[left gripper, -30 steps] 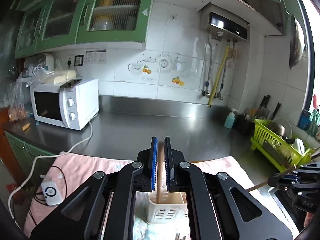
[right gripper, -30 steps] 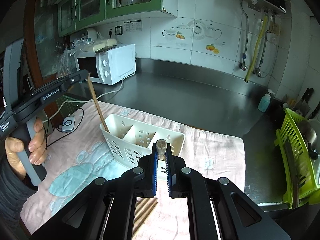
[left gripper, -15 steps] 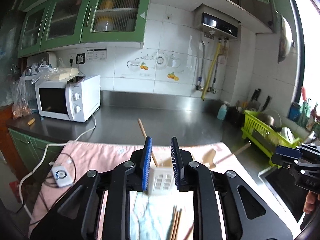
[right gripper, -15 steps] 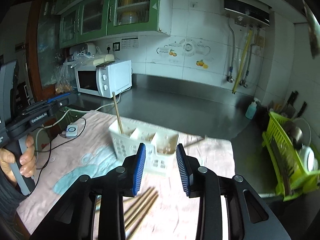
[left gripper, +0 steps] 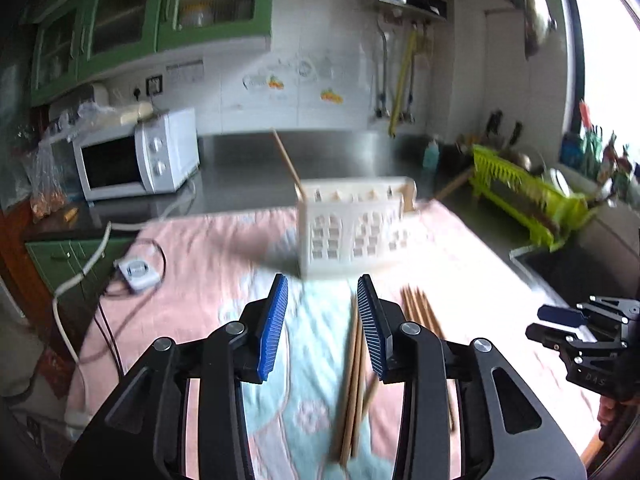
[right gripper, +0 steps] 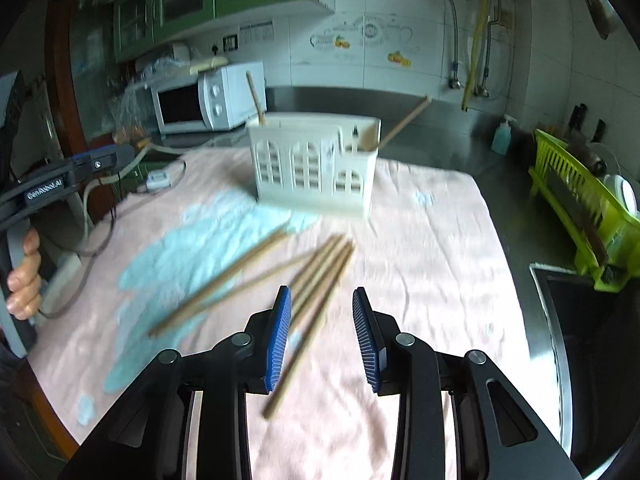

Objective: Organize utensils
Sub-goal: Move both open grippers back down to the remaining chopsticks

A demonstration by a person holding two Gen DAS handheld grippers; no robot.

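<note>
- The white caddy (right gripper: 316, 164) was stood upright on the pink cloth (right gripper: 432, 248) so sticks could be dropped in; one chopstick (right gripper: 256, 98) and a wooden spoon (right gripper: 400, 124) were already leaned inside.
- Loose chopsticks (right gripper: 276, 276) were left lying flat, just in front.
- The left gripper (left gripper: 322, 320) fingers were opening, nothing clamped, sticks seen just beneath.
- The right gripper (right gripper: 322, 332) fingers were parted above the pile, empty.

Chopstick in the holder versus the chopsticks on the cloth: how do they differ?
The chopstick in the holder stands tilted in the white holder's left end compartment; the chopsticks on the cloth lie flat. It is single; they are several, loosely fanned. All look like plain wood.
</note>
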